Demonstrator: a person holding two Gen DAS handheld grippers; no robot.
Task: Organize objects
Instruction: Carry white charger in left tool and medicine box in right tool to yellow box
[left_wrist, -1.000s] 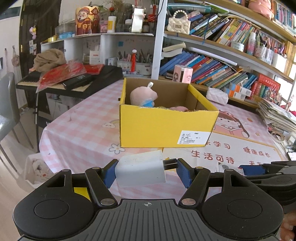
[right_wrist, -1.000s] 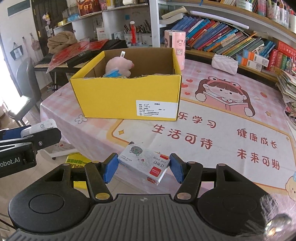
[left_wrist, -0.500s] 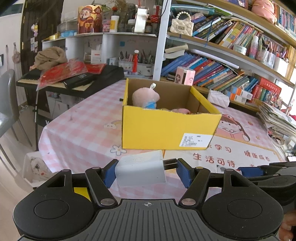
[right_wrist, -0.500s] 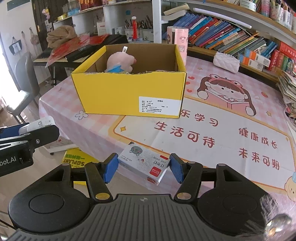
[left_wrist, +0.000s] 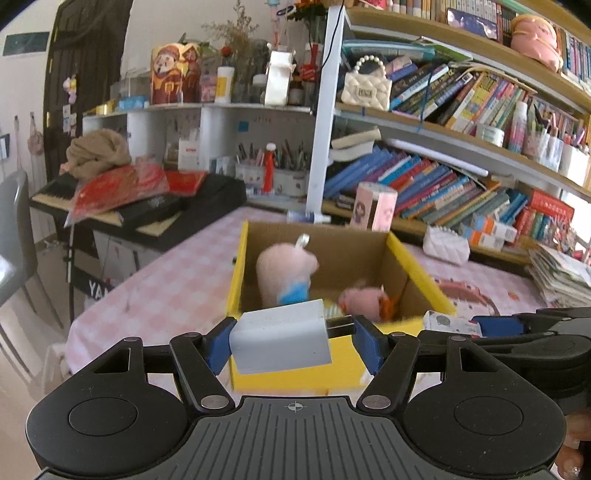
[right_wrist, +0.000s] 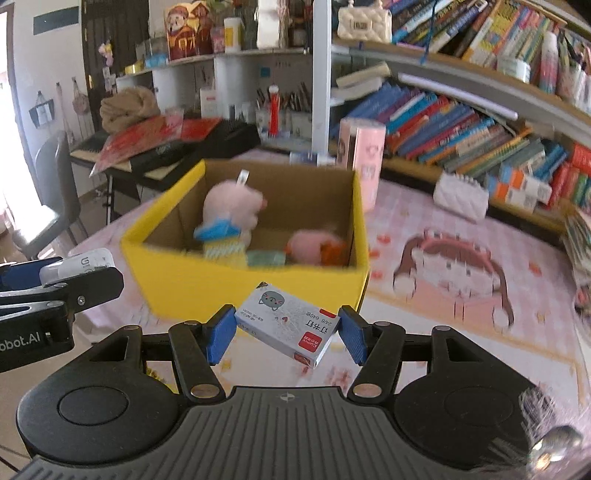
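Yellow cardboard box (right_wrist: 258, 288) — fuzzy pink plush (right_wrist: 232, 206) inside, left gripper (left_wrist: 291, 341) clamps smooth white charger (left_wrist: 280, 341), right gripper (right_wrist: 284, 332) clamps glossy staple carton (right_wrist: 288, 325).

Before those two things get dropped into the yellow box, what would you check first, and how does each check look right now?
1. Left gripper has its load: ok. The white charger sits clamped between the blue fingers, prongs toward the far finger.
2. Right gripper has its load: ok, but the small staple box is held tilted, one corner hanging low.
3. Yellow box is open on top: ok.
4. Room inside: ok. The pink plush and a smaller pink toy leave bare floor.
5. Both loads over the opening: not ok; they look short of the near wall.
6. Grippers clear of each other: cannot tell; they are close side by side.
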